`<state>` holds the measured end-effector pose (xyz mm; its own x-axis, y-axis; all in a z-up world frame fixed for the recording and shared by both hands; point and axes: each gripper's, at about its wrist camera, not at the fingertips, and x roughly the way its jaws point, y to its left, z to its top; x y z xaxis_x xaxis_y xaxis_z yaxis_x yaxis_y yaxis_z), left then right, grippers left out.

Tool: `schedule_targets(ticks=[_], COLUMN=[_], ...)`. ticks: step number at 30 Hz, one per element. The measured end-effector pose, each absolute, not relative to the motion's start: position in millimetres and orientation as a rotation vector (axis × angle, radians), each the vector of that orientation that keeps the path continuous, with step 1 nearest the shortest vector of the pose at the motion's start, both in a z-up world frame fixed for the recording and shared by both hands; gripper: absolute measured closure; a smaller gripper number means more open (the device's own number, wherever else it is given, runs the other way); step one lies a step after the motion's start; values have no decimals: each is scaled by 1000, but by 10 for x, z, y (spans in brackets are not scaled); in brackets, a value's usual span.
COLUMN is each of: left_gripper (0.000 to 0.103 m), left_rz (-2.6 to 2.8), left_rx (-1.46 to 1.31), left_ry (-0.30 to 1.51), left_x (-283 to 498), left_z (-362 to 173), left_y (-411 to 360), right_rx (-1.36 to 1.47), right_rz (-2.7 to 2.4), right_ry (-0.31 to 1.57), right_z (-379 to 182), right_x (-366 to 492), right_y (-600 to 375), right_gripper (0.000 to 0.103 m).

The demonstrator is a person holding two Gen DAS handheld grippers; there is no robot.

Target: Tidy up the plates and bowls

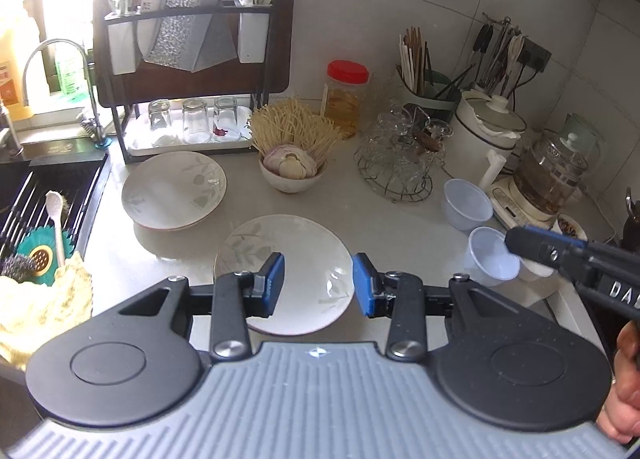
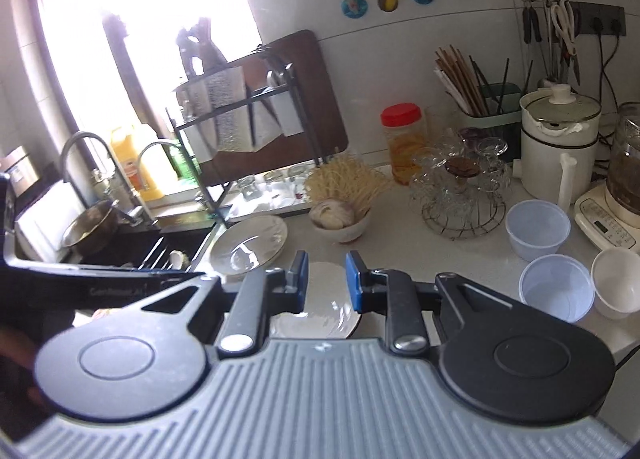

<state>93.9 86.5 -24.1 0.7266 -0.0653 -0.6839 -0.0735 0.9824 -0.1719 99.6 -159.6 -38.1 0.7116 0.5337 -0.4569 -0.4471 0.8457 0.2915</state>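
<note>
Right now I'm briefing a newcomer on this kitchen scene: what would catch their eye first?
Probably the leaf-patterned plate lying alone at the front of the counter, just beyond the open, empty left gripper. Behind it to the left is a small stack of plates below the dish rack. To the right stand three plastic bowls.

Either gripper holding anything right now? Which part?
Nothing. The left gripper and right gripper are both open and empty above the near plate.
</note>
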Motion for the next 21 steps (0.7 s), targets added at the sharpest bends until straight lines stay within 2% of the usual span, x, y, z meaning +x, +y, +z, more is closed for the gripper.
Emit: schedule_targets(ticks=[9, 21], left_gripper=[55, 54], left_rz=[102, 180], left_rx=[-218, -294], left_ry=[724, 810], left_x=[402, 94], left_z=[-105, -359], left_y=[496, 453], right_rx=[129, 116], right_rz=[615, 672], right_ry=[568, 617], right_z=[-370, -474], right_x=[643, 519], right_y=[-1872, -1890], right_gripper=[78, 78])
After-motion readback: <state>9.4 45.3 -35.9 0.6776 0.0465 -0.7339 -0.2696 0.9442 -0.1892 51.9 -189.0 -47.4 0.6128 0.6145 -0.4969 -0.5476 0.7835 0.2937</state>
